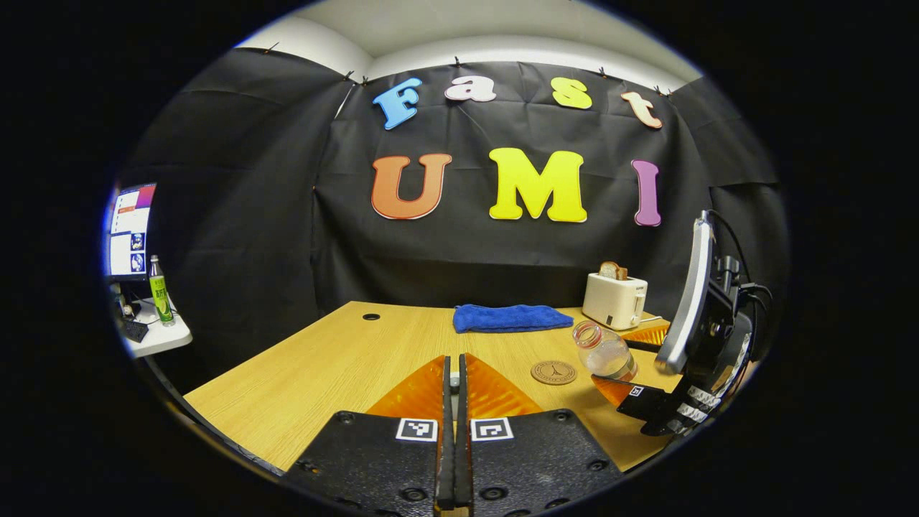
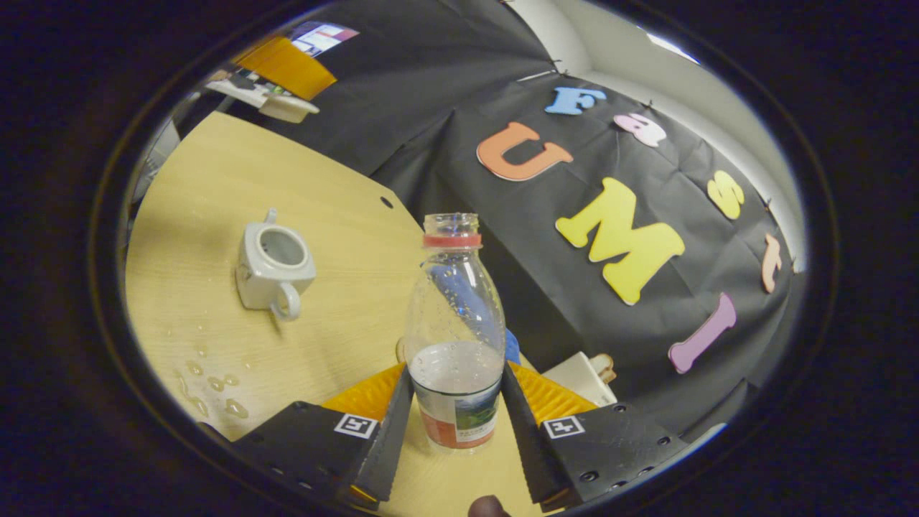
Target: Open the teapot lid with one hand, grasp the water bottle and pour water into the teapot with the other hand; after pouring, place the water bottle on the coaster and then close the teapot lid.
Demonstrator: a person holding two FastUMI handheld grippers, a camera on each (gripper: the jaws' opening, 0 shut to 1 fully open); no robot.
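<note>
1. The right gripper [image 2: 454, 413] has its two fingers pressed against the sides of the water bottle [image 2: 454, 337], low on the body at the label. The bottle has no cap and is part full. Keep that squeeze firm; a loosened hold would let the bottle slide.
2. The teapot [image 2: 274, 269] stands on the tabletop [image 2: 215, 187] with its mouth open and no lid on it, well to the left of the bottle in the right gripper view. Drops of water lie on the wood just in front of the teapot, so pouring looks finished and the step in hand is most likely setting the bottle on the coaster [image 1: 553, 372].
3. In the left gripper view the bottle [image 1: 604, 352] is tilted, hanging just right of the coaster. Bring it upright before lowering, or more water may spill.
4. Centre the bottle's base over the coaster, lower until it rests, then open the fingers.
5. The left gripper [image 1: 453, 402] has its fingers closed together, left of the coaster; whether a lid is between them I cannot tell. Keep it away from the bottle's path.
</note>
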